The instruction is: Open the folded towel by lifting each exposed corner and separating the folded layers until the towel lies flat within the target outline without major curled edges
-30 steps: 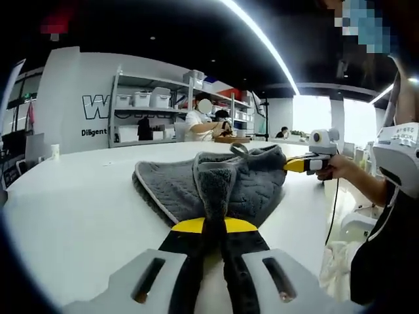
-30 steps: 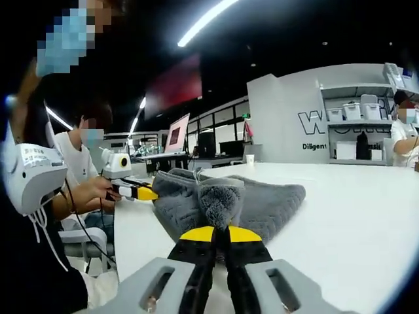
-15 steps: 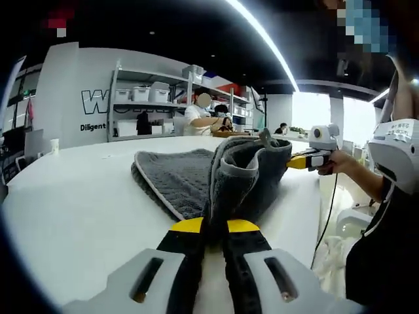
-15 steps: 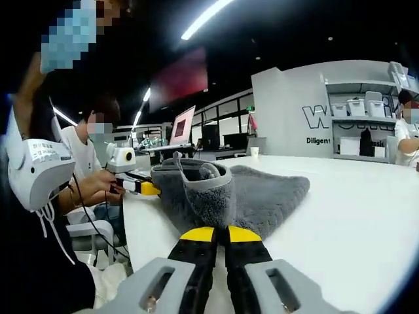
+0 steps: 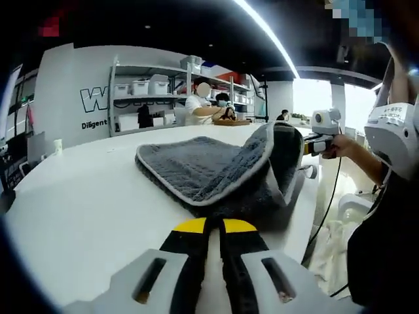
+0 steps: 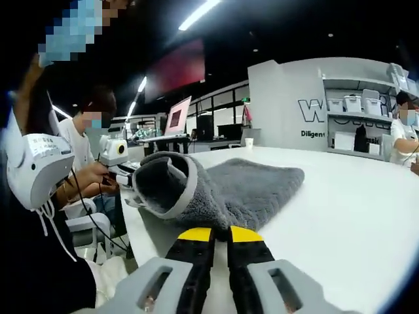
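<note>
Left gripper [image 5: 214,226]: its yellow-tipped jaws are pressed together on the near edge of the grey towel [image 5: 196,167], pinching a fold of it just above the white table [image 5: 78,209]. Right gripper [image 6: 220,233]: its jaws are likewise closed, nipping the towel [image 6: 249,186] at its near hem. The towel lies on the table top, partly opened — one portion rests flat on the surface, while the side toward the person stands up and curls over in a rounded flap with a pale bound edge [image 6: 186,190]. In the left gripper view the raised flap sits on the towel's right; beyond it the right gripper [image 5: 314,145] appears, held in the person's hand [image 5: 340,145]. In the right gripper view the left gripper [image 6: 124,178] shows just past the towel's curled end, gripped by a hand [image 6: 95,176]. No target outline can be made out on the table. Well beyond the towel stand a paper cup [image 6: 249,142], shelving with white bins [image 5: 141,88] against a grey wall — and people [image 5: 200,108] working near the shelves.
</note>
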A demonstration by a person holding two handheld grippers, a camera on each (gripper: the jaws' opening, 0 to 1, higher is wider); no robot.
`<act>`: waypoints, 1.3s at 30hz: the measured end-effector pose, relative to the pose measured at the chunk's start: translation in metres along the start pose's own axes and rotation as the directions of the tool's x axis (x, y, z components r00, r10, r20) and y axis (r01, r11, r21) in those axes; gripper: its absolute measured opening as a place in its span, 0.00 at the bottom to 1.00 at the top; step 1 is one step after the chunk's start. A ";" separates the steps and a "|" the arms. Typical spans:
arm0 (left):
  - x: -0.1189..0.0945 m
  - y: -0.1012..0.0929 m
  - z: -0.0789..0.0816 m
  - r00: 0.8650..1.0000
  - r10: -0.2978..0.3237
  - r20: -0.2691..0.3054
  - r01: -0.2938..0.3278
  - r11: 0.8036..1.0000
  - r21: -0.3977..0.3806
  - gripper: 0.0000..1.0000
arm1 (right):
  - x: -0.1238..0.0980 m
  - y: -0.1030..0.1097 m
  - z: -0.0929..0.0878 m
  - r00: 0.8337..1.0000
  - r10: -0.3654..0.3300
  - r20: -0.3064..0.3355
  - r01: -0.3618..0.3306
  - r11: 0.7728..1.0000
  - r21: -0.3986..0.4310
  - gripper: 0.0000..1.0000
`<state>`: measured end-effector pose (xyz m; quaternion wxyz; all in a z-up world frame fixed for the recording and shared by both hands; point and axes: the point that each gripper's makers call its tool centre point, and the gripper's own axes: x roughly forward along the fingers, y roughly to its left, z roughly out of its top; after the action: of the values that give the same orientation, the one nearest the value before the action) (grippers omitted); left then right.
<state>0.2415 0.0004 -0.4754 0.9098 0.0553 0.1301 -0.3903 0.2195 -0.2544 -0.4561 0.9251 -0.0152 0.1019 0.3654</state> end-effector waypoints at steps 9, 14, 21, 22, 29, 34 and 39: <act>-0.015 0.019 0.011 0.995 0.073 0.075 -0.068 0.996 -0.062 0.00 | -0.017 -0.018 0.003 0.992 -0.127 -0.007 0.127 0.992 -0.015 0.02; -0.018 0.019 0.022 0.991 0.077 0.107 -0.073 0.996 -0.043 0.00 | -0.022 -0.022 0.016 0.990 -0.136 0.038 0.137 0.990 -0.014 0.00; -0.020 0.023 0.035 0.981 0.125 0.151 -0.126 0.992 -0.001 0.01 | -0.018 -0.020 0.021 0.991 -0.128 0.050 0.129 0.991 -0.026 0.01; -0.020 0.023 0.036 0.980 0.125 0.153 -0.126 0.992 -0.002 0.02 | -0.017 -0.020 0.021 0.991 -0.126 0.050 0.128 0.991 -0.028 0.01; -0.026 0.025 0.044 0.973 0.136 0.187 -0.136 0.991 -0.013 0.06 | -0.016 -0.020 0.025 0.991 -0.120 0.058 0.122 0.992 -0.042 0.02; -0.029 0.030 0.048 0.963 0.168 0.209 -0.166 0.986 -0.031 0.13 | -0.018 -0.027 0.025 0.986 -0.155 0.059 0.159 0.986 -0.054 0.12; -0.029 0.033 0.048 0.963 0.186 0.193 -0.184 0.982 -0.031 0.19 | -0.019 -0.030 0.028 0.984 -0.167 0.065 0.169 0.985 -0.039 0.18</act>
<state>0.2553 0.0338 -0.4208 0.9509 0.0232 0.0373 -0.3063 0.2310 -0.2866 -0.4262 0.9548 -0.0330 0.0635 0.2886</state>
